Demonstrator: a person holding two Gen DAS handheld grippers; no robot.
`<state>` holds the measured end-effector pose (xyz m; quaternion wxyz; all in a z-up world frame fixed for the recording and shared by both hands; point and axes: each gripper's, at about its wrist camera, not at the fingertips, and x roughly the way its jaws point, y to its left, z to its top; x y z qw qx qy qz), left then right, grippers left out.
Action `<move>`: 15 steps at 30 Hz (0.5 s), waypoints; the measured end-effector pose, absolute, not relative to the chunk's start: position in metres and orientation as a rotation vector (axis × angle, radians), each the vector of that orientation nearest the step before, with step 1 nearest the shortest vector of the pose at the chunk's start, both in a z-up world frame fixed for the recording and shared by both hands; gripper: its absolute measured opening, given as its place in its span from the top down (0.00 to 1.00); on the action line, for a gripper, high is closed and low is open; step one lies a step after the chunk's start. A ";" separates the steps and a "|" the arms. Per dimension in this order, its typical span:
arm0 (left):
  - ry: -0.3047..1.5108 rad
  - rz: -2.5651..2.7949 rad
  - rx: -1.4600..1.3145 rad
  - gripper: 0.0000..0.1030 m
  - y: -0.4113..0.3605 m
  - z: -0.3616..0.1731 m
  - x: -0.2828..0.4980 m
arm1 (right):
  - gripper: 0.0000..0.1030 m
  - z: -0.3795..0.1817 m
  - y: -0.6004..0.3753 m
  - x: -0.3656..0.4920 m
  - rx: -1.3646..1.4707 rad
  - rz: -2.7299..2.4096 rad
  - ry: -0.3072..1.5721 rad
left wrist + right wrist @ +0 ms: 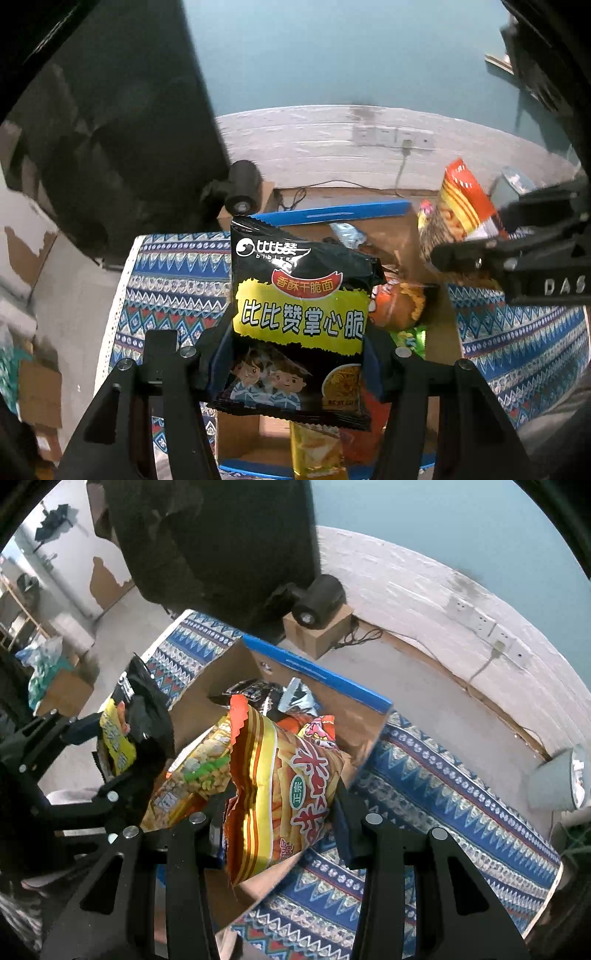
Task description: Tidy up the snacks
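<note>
Patterned cloth [443, 794] covers the worktop across the lower right of the right wrist view, and on it at the frame's centre sits the open cardboard box [332, 686] with its blue-edged flap, already holding several snack bags [295, 701]. Each gripper carries one more packet above that box. In the left wrist view the left gripper [295, 354] is pinching the black noodle packet [299, 306] at its lower half, so the bag stands upright at centre frame. The right gripper [277, 830] is closed on the bottom of the orange striped snack bag [284, 786], which leans toward the upper left of its frame over a yellow bag [192, 771] below. To do this step well, I would lower one packet at a time, aim for the freer part of the box, and let go only once the bag rests on the pile. Both bags look light and crinkly, so a gentle release should keep them from sliding over the box wall.
</note>
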<state>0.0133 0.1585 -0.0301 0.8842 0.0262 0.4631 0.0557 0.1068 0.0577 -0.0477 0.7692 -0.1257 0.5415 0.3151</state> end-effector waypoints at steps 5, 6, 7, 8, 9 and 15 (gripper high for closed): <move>0.988 0.158 0.002 0.41 0.172 -0.038 0.019 | 0.58 -0.054 0.072 0.109 -0.300 0.692 1.174; 0.995 0.165 0.004 0.41 0.173 -0.040 0.020 | 0.57 -0.055 0.073 0.109 -0.296 0.693 1.175; 1.005 0.175 0.010 0.40 0.173 -0.042 0.021 | 0.56 -0.055 0.074 0.109 -0.293 0.692 1.179; 1.011 0.182 0.015 0.36 0.172 -0.043 0.022 | 0.55 -0.055 0.074 0.110 -0.288 0.694 1.183; 1.016 0.189 0.021 0.29 0.172 -0.044 0.022 | 0.53 -0.054 0.073 0.110 -0.281 0.695 1.182; 0.980 0.197 0.034 0.21 0.170 -0.033 0.017 | 0.47 -0.042 0.067 0.111 -0.253 0.694 1.154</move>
